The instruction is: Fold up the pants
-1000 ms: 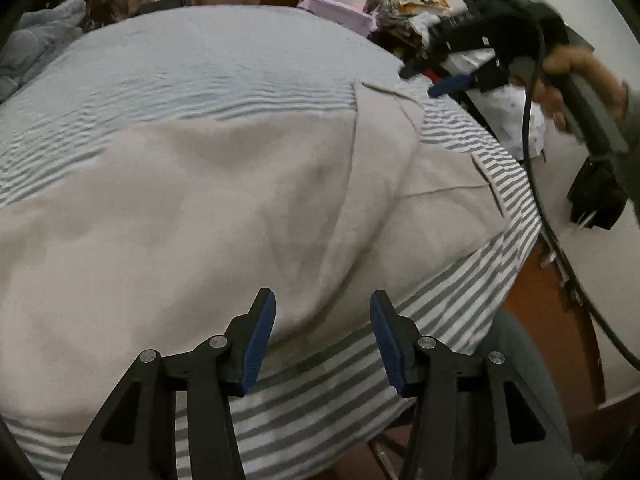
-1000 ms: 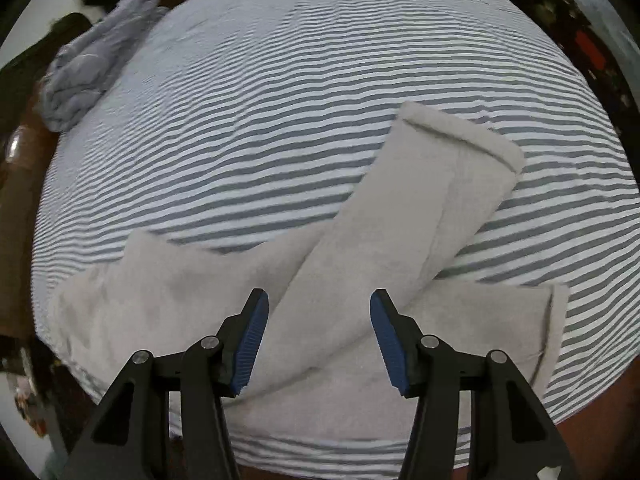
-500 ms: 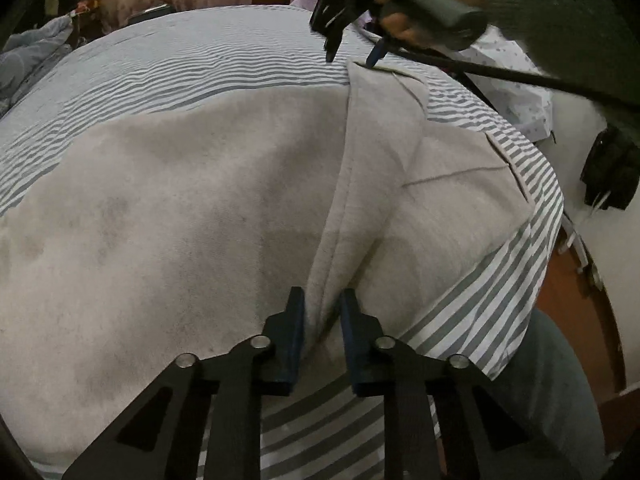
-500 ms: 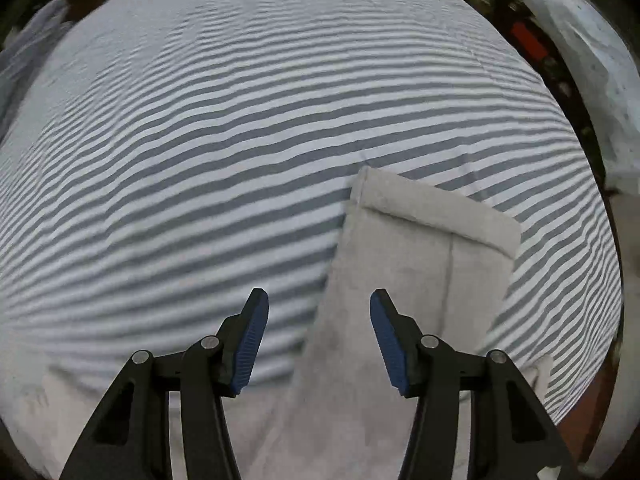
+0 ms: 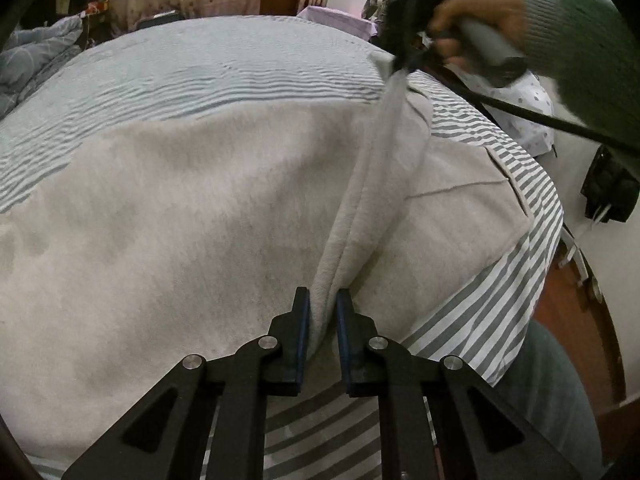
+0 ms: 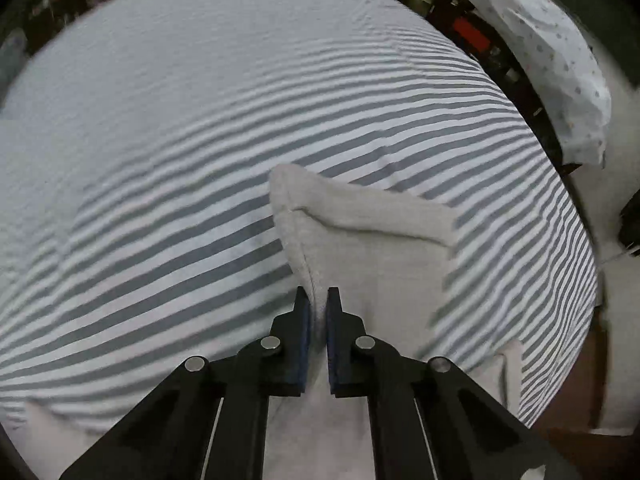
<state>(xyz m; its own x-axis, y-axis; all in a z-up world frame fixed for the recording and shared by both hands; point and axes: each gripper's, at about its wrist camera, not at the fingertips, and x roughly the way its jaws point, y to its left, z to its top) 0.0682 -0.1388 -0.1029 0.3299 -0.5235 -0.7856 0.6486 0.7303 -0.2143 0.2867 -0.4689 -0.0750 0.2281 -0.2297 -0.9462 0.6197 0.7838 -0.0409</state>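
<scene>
Light grey fleece pants point(image 5: 192, 216) lie spread on a bed with a grey-and-white striped sheet point(image 5: 224, 68). My left gripper point(image 5: 322, 308) is shut on the edge of one pant leg near the bed's front. My right gripper point(image 6: 318, 304) is shut on the same leg's side seam near its hem point(image 6: 360, 208); in the left wrist view the right gripper point(image 5: 404, 60) holds that end lifted at the far right. The leg's edge point(image 5: 376, 152) runs raised between the two grippers, over the other leg point(image 5: 452, 208).
The bed's right edge point(image 5: 536, 216) drops to a wooden floor point(image 5: 576, 304). A white dotted cloth point(image 6: 560, 60) and clutter lie beyond the bed's far right side. A grey-blue quilt point(image 5: 28, 56) is bunched at the far left.
Both grippers went from open to shut on the pant leg. The right gripper moved to the hem end, closed on the seam and lifted it, raising the leg's edge.
</scene>
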